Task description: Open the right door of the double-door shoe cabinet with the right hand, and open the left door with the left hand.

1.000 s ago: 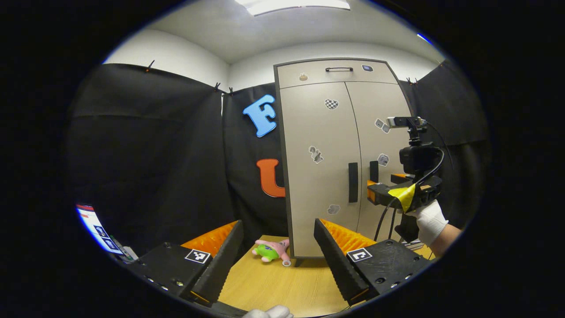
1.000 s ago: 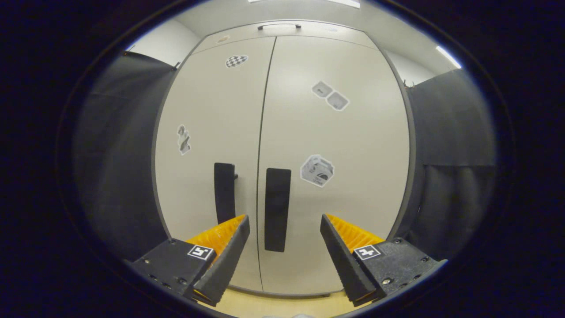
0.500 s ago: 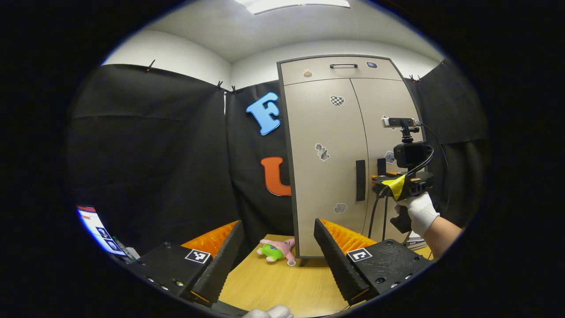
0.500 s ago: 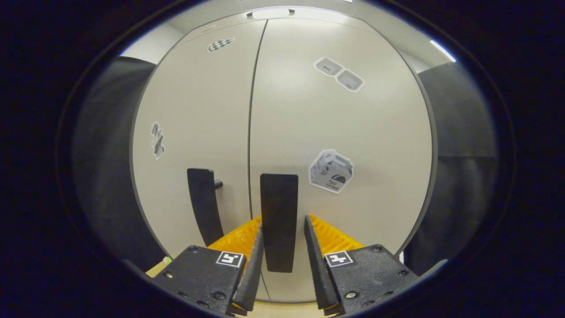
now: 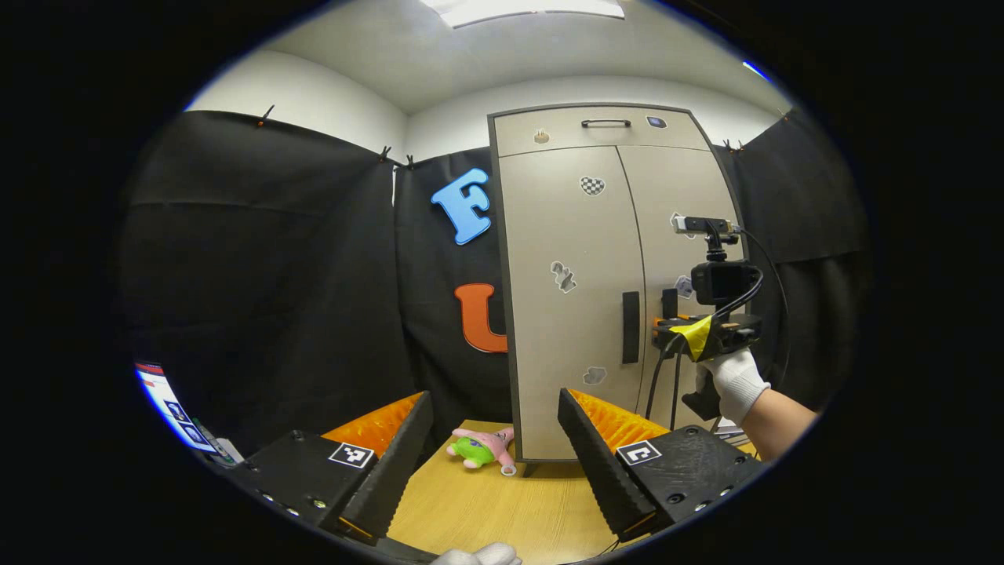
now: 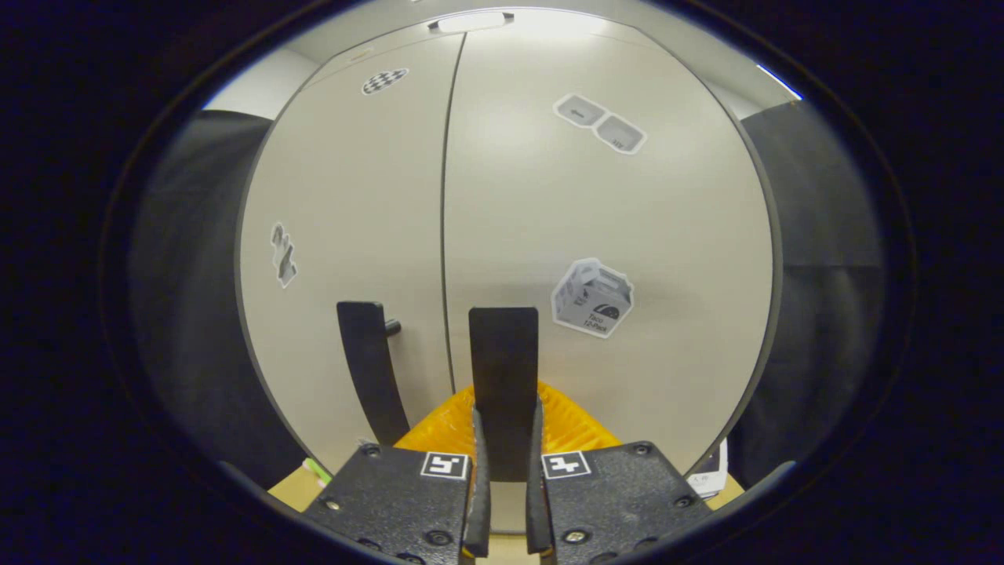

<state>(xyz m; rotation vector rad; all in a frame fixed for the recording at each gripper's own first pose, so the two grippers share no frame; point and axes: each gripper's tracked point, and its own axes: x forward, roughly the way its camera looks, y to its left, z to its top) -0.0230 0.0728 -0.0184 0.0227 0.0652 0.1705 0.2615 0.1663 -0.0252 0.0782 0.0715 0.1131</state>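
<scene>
The beige shoe cabinet (image 5: pixel 572 259) stands upright on the wooden table, both doors closed. In the right gripper view the right door (image 6: pixel 627 235) has a black vertical handle (image 6: pixel 503 361), and my right gripper (image 6: pixel 504 455) is shut on its lower part. The left door's black handle (image 6: pixel 365 369) hangs free beside it. In the left gripper view my left gripper (image 5: pixel 494 447) is open, low over the table and well short of the cabinet; the left door handle (image 5: pixel 630 327) is ahead to the right. The right gripper (image 5: pixel 698 333), held by a gloved hand (image 5: pixel 733 384), is at the right door.
A small pink and green plush toy (image 5: pixel 480 449) lies on the table (image 5: pixel 502 510) at the cabinet's left foot. A drawer with a handle (image 5: pixel 605 122) tops the cabinet. A screen (image 5: pixel 169 408) sits at the far left. Papers (image 6: pixel 710 475) lie by the cabinet's right foot.
My right gripper moved in to the right door's handle and closed from wide open to shut on it. The left gripper stayed open and barely shifted.
</scene>
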